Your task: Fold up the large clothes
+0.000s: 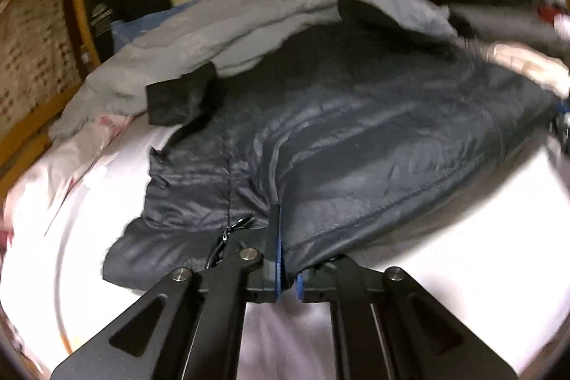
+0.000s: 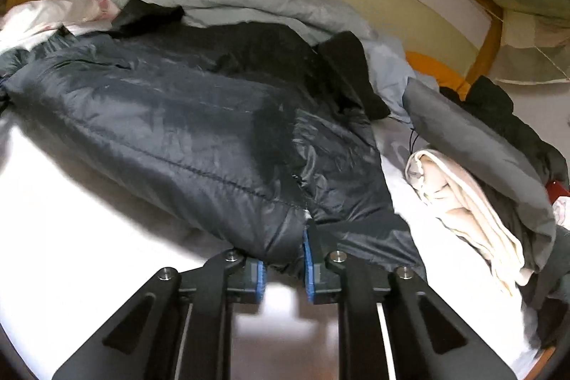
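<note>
A dark navy padded jacket (image 1: 338,138) lies spread across the white bed sheet (image 1: 445,237), zip and hem toward me. My left gripper (image 1: 285,237) is shut on the hem beside the zip, and fabric folds over its right pad. In the right wrist view the same jacket (image 2: 178,130) stretches away to the left. My right gripper (image 2: 285,259) pinches a bunched hem corner between its blue pads (image 2: 309,251). A person's blurred hand (image 1: 527,66) shows at the jacket's far right edge.
A pale grey-blue duvet (image 1: 213,34) is heaped behind the jacket, against the wooden bed frame (image 2: 488,34). On the right is a pile with a cream garment (image 2: 463,202) under a grey one (image 2: 470,138). Pink-white fabric (image 1: 71,159) lies at the left.
</note>
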The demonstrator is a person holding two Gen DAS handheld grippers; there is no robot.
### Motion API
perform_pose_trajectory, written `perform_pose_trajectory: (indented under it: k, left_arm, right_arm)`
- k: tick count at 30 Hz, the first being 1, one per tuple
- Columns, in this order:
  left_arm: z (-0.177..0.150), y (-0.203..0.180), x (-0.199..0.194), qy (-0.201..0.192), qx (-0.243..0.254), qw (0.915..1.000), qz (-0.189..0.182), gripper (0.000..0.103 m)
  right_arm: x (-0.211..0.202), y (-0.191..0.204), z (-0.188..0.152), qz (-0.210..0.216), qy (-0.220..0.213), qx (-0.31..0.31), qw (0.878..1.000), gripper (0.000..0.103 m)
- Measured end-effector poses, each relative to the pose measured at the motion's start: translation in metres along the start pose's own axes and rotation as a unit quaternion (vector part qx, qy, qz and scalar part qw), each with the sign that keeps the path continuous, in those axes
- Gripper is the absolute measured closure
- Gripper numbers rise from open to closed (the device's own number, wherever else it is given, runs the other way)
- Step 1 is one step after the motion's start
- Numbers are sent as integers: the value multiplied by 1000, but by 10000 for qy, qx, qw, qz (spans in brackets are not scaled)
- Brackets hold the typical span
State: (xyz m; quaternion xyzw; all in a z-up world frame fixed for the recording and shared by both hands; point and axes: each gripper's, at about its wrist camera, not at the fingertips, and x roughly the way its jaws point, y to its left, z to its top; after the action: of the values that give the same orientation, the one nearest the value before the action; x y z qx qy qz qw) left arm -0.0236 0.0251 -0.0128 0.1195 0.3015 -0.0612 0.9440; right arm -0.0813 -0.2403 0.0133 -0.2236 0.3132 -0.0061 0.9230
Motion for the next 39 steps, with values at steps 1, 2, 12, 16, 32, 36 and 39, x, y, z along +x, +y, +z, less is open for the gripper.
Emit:
perform_pose_trajectory:
  k: [1,2,12,16,32,36,39]
  left_arm:
    - [-1,3,-11,18,-157,9999,-64,96]
    - [-4,6,-26,3,-298,9995,-94,94]
    - [-22,14,-67,150,-514,9985,-70,70]
    - [-1,27,-58,103,-666,9977,-51,55]
    - [78,73,63,791,-595,9945,-329,32]
    - [58,76,89,946,-830,9913,-388,28]
    - [48,76,91,945,-914,9898,-553,26]
  right_arm:
    - [-14,1,-3,39,8,10,10000,86]
    - [-25,2,-6,101,19,14,9999,86]
    - [-79,-6,-20,208,50,356,9991,67]
    - [-72,-22,0,109,-64,447,9989,53]
    - [53,-74,80,209,262,917,9952,13]
    - [83,-80,55,85,651,1128,9914,13]
    - [92,-96,35,498,861,1602,9821,12]
